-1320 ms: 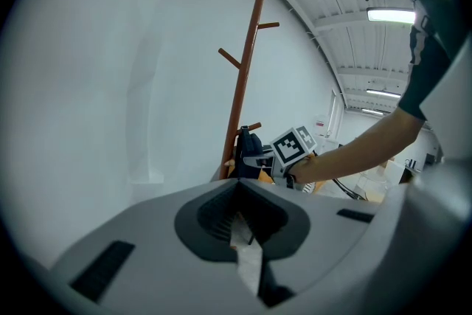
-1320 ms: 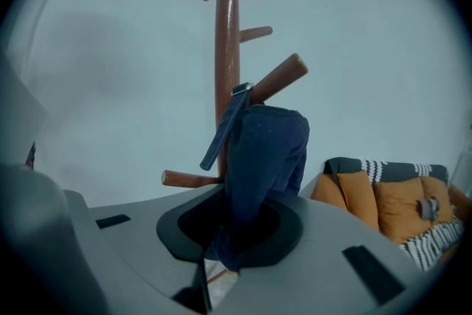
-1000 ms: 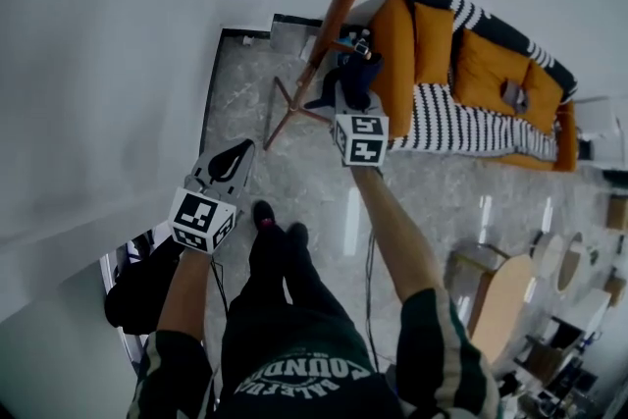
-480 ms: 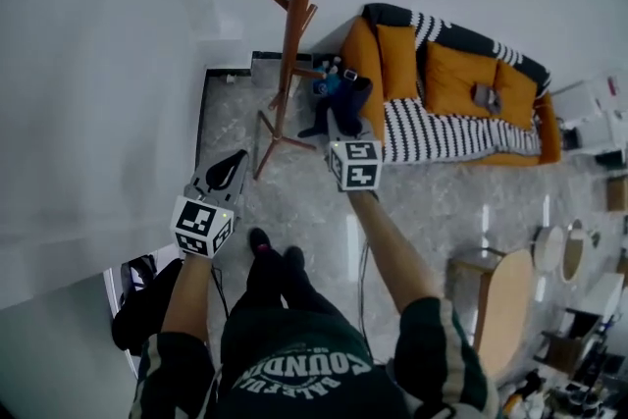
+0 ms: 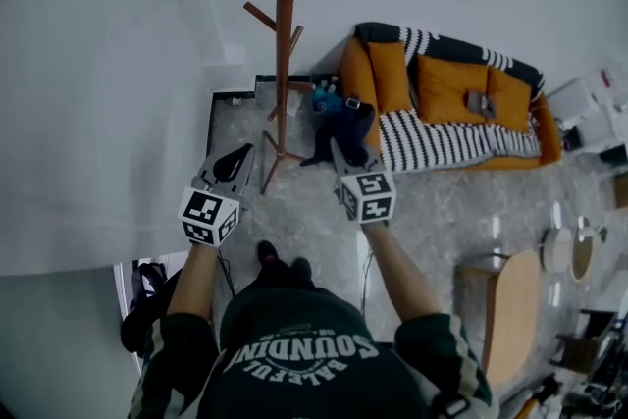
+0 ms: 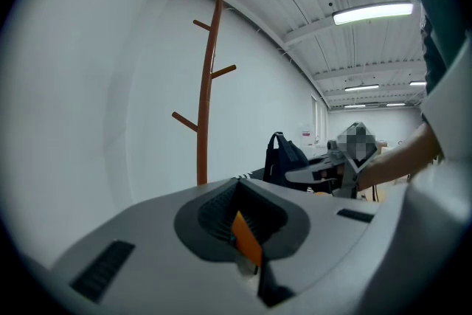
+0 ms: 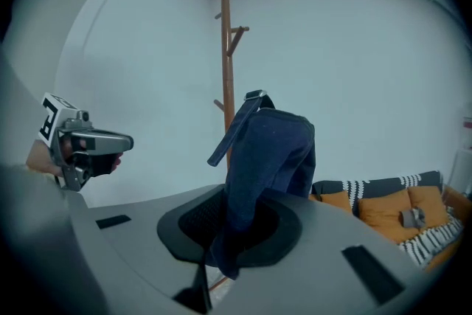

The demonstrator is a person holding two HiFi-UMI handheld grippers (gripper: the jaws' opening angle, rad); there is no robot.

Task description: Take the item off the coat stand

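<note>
White walls [image 5: 118,64] and a pale marbled floor [image 5: 294,211] set the scene, and right in the middle of it all is the dark blue bag [image 7: 269,151]. It's off the coat stand [image 5: 286,34], folks: held up in the air, clear of every peg. In the head view it sits just beside the lower part of the pole, near the splayed feet. The right gripper [image 7: 228,232] has it, jaws pinched almost together on a fold of the blue fabric. The bulk of the bag shows beyond them in the right gripper view, with a strap slanting off to one side.

Across to the left gripper [image 6: 247,240]: jaws closed together, nothing between them. It's held out on the wall side of the stand, well apart from the bag. The stand itself is upright, its wooden pegs angling upward off the pole.

Beyond the bag, an orange sofa [image 5: 442,78] stands against the far wall, with a black-and-white striped throw [image 5: 437,140] draped over its seat. At the bottom of the head view is the person [image 5: 294,358] in a dark lettered shirt, both forearms stretched forward to the grippers.
</note>
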